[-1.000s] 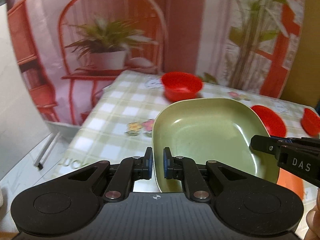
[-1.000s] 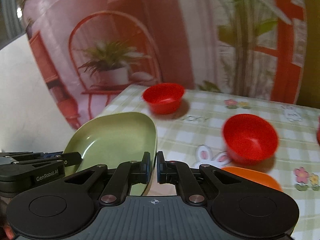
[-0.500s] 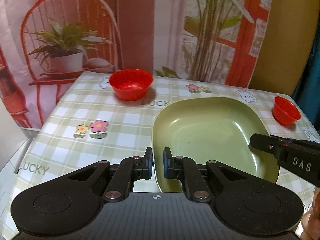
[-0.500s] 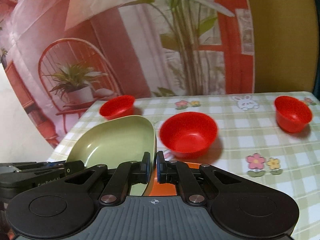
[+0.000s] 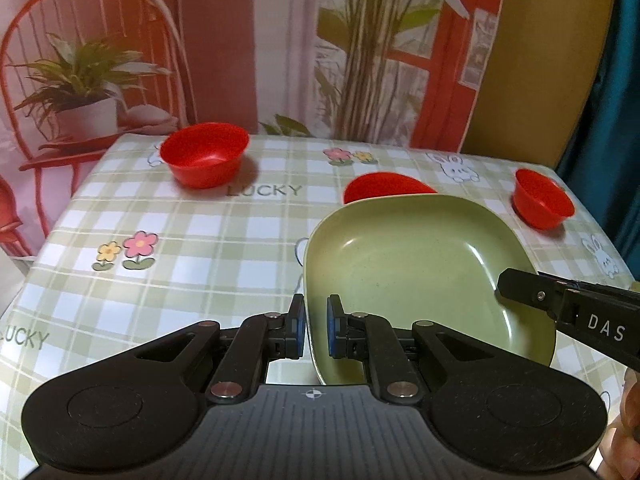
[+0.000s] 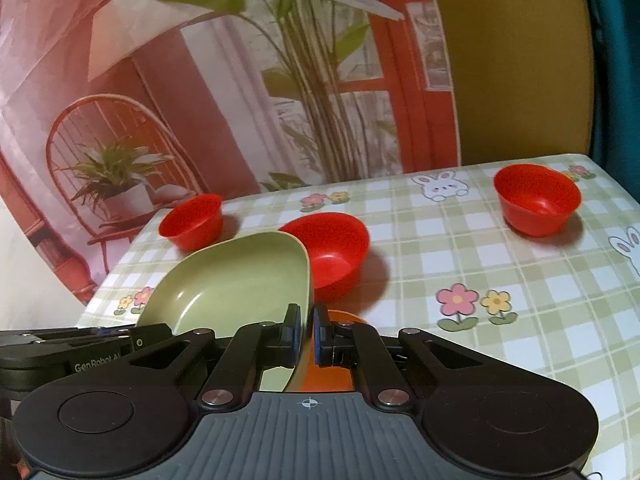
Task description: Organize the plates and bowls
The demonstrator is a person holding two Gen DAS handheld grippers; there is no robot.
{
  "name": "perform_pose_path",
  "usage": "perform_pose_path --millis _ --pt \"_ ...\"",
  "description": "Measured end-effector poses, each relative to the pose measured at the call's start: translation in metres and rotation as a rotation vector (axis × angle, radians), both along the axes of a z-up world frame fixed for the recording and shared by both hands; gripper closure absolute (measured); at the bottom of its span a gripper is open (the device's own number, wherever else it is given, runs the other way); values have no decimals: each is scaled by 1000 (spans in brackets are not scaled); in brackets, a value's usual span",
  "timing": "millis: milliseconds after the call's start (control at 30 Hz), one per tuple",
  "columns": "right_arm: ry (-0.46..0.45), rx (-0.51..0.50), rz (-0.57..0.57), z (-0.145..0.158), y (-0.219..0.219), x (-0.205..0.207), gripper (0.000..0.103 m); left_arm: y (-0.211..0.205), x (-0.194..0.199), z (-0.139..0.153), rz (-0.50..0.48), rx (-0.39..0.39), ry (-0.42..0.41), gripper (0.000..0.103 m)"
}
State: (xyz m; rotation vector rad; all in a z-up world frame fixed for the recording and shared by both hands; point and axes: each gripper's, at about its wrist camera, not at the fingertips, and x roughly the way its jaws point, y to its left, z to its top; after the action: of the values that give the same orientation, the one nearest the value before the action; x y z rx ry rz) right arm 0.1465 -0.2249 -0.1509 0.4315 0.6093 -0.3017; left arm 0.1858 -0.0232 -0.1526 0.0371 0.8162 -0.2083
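Observation:
A green square plate (image 5: pixel 420 268) is held above the table by both grippers. My left gripper (image 5: pixel 315 330) is shut on its left rim. My right gripper (image 6: pixel 306 334) is shut on its right rim (image 6: pixel 304 280), and it shows in the left wrist view (image 5: pixel 560 300) at the plate's right edge. An orange plate (image 6: pixel 340 320) lies on the table under the green plate, mostly hidden. Three red bowls stand on the table: one at the far left (image 5: pixel 204 154), one in the middle (image 6: pixel 332 248) just behind the green plate, one at the far right (image 6: pixel 536 198).
The table (image 5: pixel 200 240) has a green checked cloth with flowers, rabbits and the word LUCKY. A printed backdrop (image 5: pixel 280 40) with a chair and plants hangs behind its far edge. A dark curtain (image 5: pixel 624 120) is at the right.
Both grippers have carried the green plate to the right across the table. The middle and right red bowls have come into view, and the plate now hangs over the orange plate.

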Motion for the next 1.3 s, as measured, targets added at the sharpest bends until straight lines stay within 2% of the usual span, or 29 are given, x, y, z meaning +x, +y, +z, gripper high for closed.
perform_pose_path --millis 533,767,1100,1233,1300 --pt "102 25 -39 -35 -15 -11 97 -22 7 -30 -50 44 77 91" --pt "127 35 -40 -47 -16 -7 97 -24 9 -32 -47 69 61 91" --pt "136 30 -39 -49 -20 -6 97 -23 8 -32 -47 61 57 91" --pt "137 28 -34 -49 -20 -6 94 -23 8 -33 -27 76 56 91" --pt "141 24 -42 -49 -20 -6 86 -20 8 -33 -11 67 59 91"
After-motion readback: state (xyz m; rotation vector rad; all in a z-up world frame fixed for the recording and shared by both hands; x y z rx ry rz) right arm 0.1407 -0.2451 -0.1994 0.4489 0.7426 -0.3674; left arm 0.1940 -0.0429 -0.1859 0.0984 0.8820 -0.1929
